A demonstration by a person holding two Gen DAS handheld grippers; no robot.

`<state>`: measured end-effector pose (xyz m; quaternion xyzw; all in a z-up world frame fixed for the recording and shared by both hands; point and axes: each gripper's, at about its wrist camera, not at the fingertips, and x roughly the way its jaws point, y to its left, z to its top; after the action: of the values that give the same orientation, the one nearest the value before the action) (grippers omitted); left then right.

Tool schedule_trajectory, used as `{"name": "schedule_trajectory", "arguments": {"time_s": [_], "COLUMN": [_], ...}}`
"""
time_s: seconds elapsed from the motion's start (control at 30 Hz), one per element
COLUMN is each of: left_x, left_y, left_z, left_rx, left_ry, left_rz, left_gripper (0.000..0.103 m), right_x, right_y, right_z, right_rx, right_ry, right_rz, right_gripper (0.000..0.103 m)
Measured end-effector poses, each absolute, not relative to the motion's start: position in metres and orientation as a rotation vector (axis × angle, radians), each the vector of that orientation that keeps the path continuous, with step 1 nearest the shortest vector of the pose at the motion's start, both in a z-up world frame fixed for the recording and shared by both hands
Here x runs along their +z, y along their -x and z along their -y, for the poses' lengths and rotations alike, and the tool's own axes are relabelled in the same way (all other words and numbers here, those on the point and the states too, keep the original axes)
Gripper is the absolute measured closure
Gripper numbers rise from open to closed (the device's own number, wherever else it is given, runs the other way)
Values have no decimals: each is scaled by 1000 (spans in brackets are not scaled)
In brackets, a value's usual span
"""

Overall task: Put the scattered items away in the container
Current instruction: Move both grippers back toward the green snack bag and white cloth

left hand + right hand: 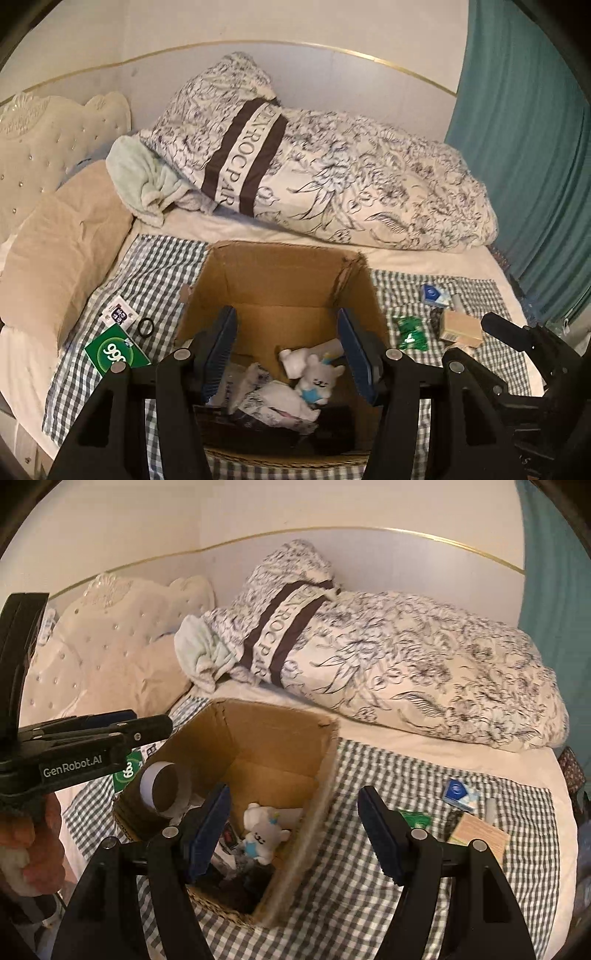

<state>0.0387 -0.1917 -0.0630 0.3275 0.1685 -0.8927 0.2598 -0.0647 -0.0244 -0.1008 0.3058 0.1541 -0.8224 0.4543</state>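
While both the left gripper (pixel 287 354) and right gripper (pixel 293 836) gape empty, a fluffy plush toy (pixel 317 376) lies in the corrugated cardboard box (pixel 273 280), green "999" packet (pixel 116 354) at nine o'clock.

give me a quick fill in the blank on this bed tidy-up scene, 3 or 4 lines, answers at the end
1. The white plush toy lies inside the ____ box.
2. The black ring lies on the checked cloth beside a ____ packet marked 999.
3. Both the left gripper and the right gripper hold ____.
4. The curtain by the bed is ____.

Missing words: cardboard; green; nothing; teal
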Motion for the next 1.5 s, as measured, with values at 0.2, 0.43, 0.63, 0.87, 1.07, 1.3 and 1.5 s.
{"name": "schedule_trajectory", "arguments": {"time_s": [0.2, 0.43, 0.63, 0.87, 1.07, 1.3, 1.5], "left_x": [-47, -28, -15, -12, -17, -25, -40], "left_y": [-34, -27, -17, 2, 16, 37, 60], "left_z": [163, 126, 98, 67, 45, 26, 14], "left_rx": [-2462, -2521, -2565, -2613, -2640, -2663, -2665], "left_ry": [-857, -821, -797, -805, -821, -836, -863], "left_rz": [-444, -426, -414, -394, -380, -356, -321], "left_gripper": [38, 33, 25, 23, 21, 19, 19], "right_x": [-85, -65, -54, -46, -44, -51, -64], "right_y": [73, 78, 85, 96, 109, 131, 154], "right_z": [-9, -50, -85, -122, -153, -183, -204], "right_rx": [-2077, -2129, -2180, -2252, -2302, -2347, -2384], "right_ry": [-742, -717, -708, -697, -704, -730, -774], "right_rz": [-333, -293, -261, -241, -222, -190, -165], "right_gripper": [32, 32, 31, 27, 23, 23, 23]}}
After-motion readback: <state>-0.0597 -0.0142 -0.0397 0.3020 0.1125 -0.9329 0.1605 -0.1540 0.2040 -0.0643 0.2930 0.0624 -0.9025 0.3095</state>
